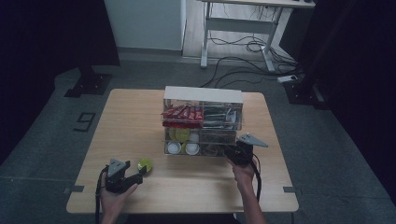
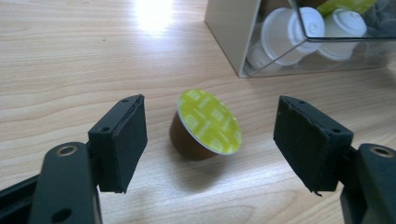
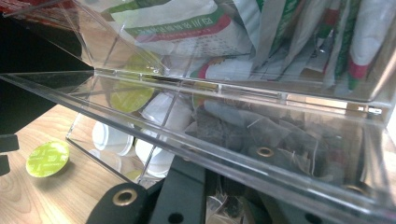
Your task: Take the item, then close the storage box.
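green-lidded coffee capsule (image 2: 205, 125) lies tilted on the table (image 1: 140, 116), unpinched between my left gripper (image 2: 210, 140)'s spread jaws; my right gripper (image 1: 239, 154), at three o'clock, is clamped on the clear organizer's drawer (image 3: 224, 154), steadying it.

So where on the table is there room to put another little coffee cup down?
The table is bare wood along its left side, left of the clear organizer, and along the near edge between the two hands. It is crowded by the green-lidded capsule between the left gripper's open jaws, and at the organizer's front, where the right gripper sits.
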Demonstrator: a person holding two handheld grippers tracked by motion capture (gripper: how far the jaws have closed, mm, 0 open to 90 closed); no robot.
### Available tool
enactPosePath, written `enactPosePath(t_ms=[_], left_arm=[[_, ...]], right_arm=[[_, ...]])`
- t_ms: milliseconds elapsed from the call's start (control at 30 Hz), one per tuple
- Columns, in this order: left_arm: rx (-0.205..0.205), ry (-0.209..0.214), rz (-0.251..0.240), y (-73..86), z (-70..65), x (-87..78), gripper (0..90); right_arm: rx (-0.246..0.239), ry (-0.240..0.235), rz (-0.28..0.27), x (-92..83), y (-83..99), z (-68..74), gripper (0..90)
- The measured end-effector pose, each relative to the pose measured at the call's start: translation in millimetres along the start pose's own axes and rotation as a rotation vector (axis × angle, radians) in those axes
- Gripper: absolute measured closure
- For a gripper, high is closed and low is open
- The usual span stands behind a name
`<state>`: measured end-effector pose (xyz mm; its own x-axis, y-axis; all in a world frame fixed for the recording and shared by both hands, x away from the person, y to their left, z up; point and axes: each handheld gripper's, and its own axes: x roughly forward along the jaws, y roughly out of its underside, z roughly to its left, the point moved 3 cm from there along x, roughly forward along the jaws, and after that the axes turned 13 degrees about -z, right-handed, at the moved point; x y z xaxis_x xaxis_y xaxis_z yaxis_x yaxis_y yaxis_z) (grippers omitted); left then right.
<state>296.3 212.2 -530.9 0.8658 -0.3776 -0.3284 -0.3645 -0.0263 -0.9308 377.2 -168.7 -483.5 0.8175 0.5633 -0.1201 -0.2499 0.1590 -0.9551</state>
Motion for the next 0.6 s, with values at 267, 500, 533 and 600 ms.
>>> enactPosePath(t_ms=[267, 500, 533, 600], left_arm=[[-0.007, 0.001, 0.002, -1.2, -1.3, -1.1, 27.0], [-0.016, -0.004, -0.007, -3.3, 1.6, -5.3, 27.8], [-0.018, -0.005, -0.007, -3.6, 2.0, -5.8, 28.0], [-0.021, -0.007, -0.009, -3.6, 2.5, -6.3, 28.1]], right_arm=[[-0.001, -0.003, -0.006, -6.5, 0.6, 1.7, 88.3], [0.015, 0.01, -0.002, -9.6, 4.5, 1.4, 89.1], [0.014, 0.011, -0.002, -10.0, 5.1, 0.8, 89.1], [0.018, 0.015, 0.001, -11.2, 6.3, -0.2, 89.2]])
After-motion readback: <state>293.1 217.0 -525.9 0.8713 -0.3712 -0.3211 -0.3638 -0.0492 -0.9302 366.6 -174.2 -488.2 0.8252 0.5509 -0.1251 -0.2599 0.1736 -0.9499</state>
